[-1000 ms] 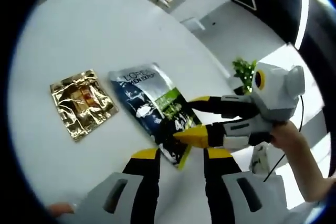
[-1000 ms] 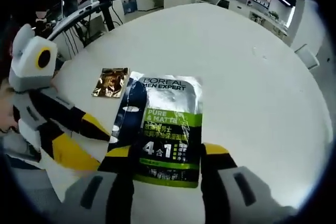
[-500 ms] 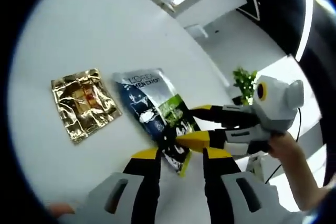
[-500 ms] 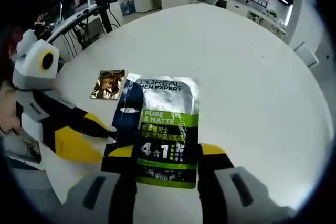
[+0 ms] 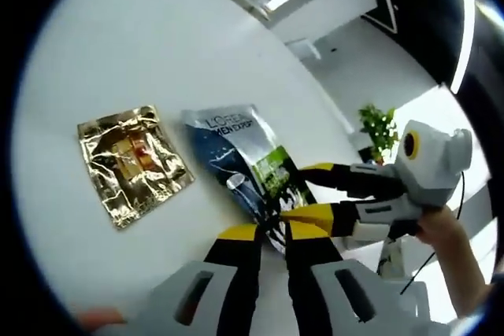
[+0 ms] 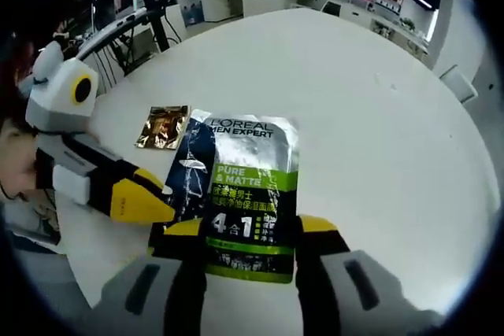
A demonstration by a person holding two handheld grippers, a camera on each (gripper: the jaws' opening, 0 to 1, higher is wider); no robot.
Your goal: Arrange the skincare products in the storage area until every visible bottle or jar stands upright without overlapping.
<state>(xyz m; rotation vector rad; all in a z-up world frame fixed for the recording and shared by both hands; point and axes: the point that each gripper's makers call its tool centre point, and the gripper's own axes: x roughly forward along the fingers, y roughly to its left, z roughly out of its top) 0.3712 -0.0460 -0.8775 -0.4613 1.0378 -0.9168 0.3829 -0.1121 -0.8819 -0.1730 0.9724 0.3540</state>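
Item 1. Sachet, flat foil, silver and navy with a green band, printed "L'Oréal Men Expert". Lies face up on the white round counter, near its middle. In the left gripper view it sits at 5 o'clock from centre.

Item 2. Gold packet, crinkled foil, flat on the counter. Just beside the sachet and apart from it; at 10 o'clock of the sachet in the right gripper view.

Item 3. Right tongs. Jaws wide apart, straddling the sachet's near edge, one jaw at each lower corner. Nothing pinched between them.

Item 4. Left tongs. Jaws drawn nearly together, a thin gap left, tips at the sachet's side edge. Whether the foil is caught in that gap I cannot tell.

Handling note (judgement). No bottles or jars are in sight; the step in hand looks to be squaring up the sachet. Flat foil resists a top pinch: work an edge, keep one pair of tongs pressing as a stop while the other slides or lifts, and keep the sachet clear of the gold packet so nothing overlaps.
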